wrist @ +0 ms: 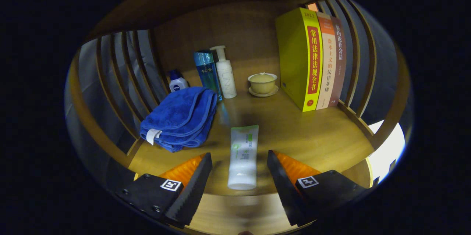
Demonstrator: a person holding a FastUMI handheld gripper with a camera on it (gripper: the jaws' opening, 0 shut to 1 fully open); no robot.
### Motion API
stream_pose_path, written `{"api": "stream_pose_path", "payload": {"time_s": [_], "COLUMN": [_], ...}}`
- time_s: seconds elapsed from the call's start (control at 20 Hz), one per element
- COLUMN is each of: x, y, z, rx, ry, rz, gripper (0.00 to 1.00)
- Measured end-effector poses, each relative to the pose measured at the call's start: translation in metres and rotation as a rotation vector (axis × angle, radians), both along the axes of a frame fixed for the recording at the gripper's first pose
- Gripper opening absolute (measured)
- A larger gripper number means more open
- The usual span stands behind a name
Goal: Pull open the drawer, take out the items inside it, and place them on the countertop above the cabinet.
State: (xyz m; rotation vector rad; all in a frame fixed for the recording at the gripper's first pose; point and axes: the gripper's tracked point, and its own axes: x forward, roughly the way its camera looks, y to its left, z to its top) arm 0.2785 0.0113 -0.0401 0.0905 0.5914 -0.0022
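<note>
A white tube with green print (243, 156) lies flat on the wooden countertop (312, 135), cap end toward me, between my two fingers. My gripper (239, 168) is open, its fingers standing apart on either side of the tube without touching it. A folded blue towel (182, 117) lies on the countertop to the left, just beyond my left finger.
At the back stand a small white bottle with a blue cap (177, 82), a tall blue bottle (208, 75), a white pump bottle (225, 75) and a lidded cup on a saucer (262, 83). Three upright books (312, 58) lean at the right. Slatted wooden rails close both sides.
</note>
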Motion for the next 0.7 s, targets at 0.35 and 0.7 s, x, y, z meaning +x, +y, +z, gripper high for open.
{"api": "stream_pose_path", "payload": {"time_s": [0.35,0.7], "x": [-0.059,-0.128], "y": [0.019,0.02], "z": [0.045,0.04], "rx": [-0.008,-0.004], "ry": [-0.143,-0.179], "rz": [0.045,0.046], "gripper": [0.99,0.98]}}
